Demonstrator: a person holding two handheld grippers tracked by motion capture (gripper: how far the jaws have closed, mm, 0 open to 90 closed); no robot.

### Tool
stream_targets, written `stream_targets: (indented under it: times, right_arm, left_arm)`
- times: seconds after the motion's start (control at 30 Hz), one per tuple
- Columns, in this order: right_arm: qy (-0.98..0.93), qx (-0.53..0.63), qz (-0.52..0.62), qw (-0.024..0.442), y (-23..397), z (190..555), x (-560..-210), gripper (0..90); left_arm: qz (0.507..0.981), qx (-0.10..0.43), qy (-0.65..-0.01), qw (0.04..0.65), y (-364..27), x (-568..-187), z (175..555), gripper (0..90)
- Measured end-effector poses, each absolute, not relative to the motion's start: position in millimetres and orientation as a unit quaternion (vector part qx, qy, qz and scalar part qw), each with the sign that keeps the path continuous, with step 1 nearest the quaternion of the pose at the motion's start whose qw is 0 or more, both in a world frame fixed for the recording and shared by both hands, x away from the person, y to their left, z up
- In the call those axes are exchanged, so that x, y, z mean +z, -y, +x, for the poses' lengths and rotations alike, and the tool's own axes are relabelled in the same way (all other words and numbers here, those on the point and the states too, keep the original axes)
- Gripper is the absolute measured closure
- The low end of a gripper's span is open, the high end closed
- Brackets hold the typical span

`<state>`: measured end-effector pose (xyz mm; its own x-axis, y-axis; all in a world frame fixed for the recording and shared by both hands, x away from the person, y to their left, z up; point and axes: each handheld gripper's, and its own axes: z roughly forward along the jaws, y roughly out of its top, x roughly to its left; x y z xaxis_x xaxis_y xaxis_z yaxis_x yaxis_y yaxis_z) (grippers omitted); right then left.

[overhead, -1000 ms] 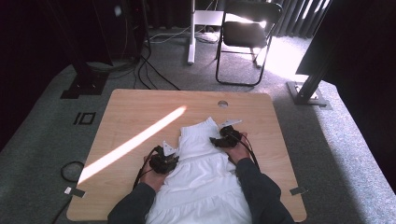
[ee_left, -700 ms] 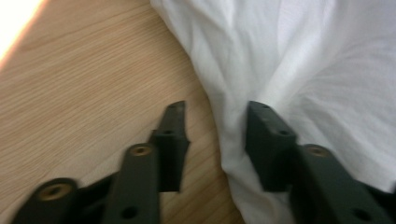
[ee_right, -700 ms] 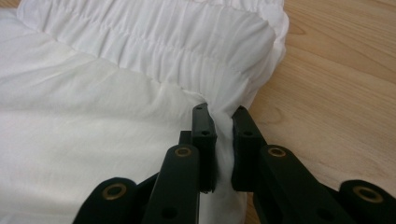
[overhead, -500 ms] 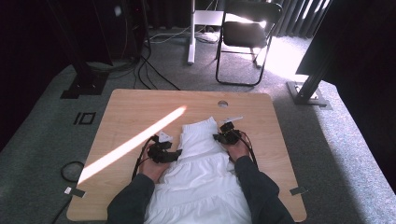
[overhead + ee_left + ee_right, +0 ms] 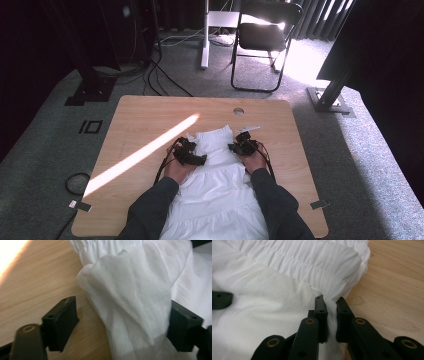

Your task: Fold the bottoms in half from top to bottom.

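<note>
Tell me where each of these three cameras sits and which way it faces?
High view: above the table, looking down at forearms, both hands, white dress.
Left gripper view: rides the left gripper, open jaws either side of a dress fold.
Right gripper view: rides the right gripper, pinching the dress edge.
All share the dress.

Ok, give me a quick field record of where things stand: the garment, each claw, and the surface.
garment: white dress, lying flat, gathered top edge away from the person
left claw: open, jaws just been opening, loose flap of the dress between them, pads not pressing
right claw: shut on the dress edge beside the gathered band
surface: wooden table, sunlight stripe across it
</note>
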<state>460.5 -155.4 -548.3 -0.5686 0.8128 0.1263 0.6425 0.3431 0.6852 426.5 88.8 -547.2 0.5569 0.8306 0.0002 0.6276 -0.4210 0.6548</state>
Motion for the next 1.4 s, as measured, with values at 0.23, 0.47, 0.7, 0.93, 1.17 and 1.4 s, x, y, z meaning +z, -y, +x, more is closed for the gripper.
stream_targets:
  times: [0.23,0.47,0.7,0.93,1.17,1.4]
  right_arm:
    - [-0.819,0.338,0.442,0.135,148,459,-546,72.1]
    - [-0.83,0.313,0.437,0.149,142,459,-543,73.7]
    - [-0.825,0.308,0.455,0.134,149,470,-538,84.6]
    - [-0.79,0.363,0.445,0.214,157,485,-465,84.6]
    - [-0.742,0.428,0.421,0.299,156,488,-374,84.5]
    - [-0.722,0.454,0.403,0.333,157,492,-323,84.3]
  left_arm:
    - [0.828,0.17,-0.434,0.313,-85,-545,436,44.7]
    - [0.837,0.15,-0.42,0.315,-80,-542,436,66.3]
    - [0.847,0.135,-0.408,0.313,-78,-532,445,83.2]
    - [0.814,0.165,-0.397,0.39,-88,-453,466,83.1]
    - [0.781,0.206,-0.371,0.458,-97,-376,476,82.7]
    - [0.77,0.225,-0.362,0.474,-98,-335,481,82.3]
